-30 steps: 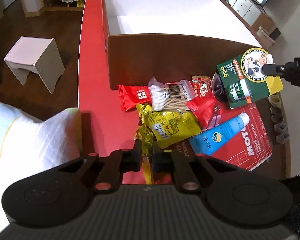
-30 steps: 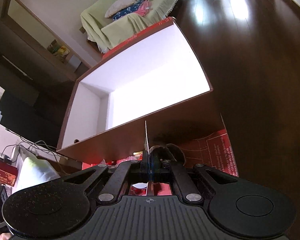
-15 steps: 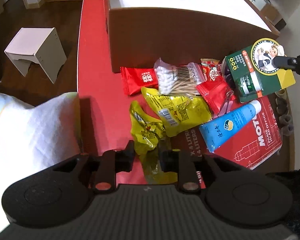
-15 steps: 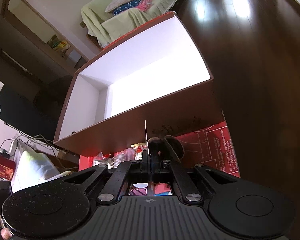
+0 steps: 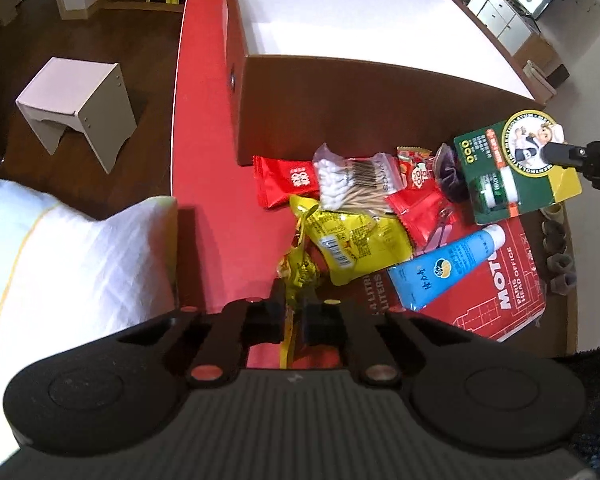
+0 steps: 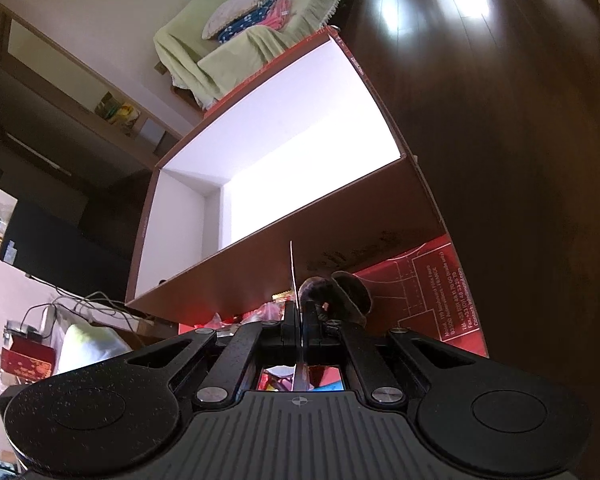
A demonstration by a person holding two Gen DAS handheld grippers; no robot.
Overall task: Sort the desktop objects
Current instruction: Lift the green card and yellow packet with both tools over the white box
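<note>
Grip matters here: with the left gripper point(image 5: 293, 314) pinching a small yellow snack packet point(image 5: 298, 270) low over the red table point(image 5: 212, 184) and the right gripper point(image 6: 300, 314) clamped on the green lip-balm card point(image 5: 514, 172), each should clear the brown box point(image 5: 340, 120) wall squarely.

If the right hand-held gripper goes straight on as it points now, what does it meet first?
Probably the near brown wall of the box, just ahead of the right hand-held gripper and the card it holds edge-on. Depth is unclear, so it might pass above the rim.
</note>
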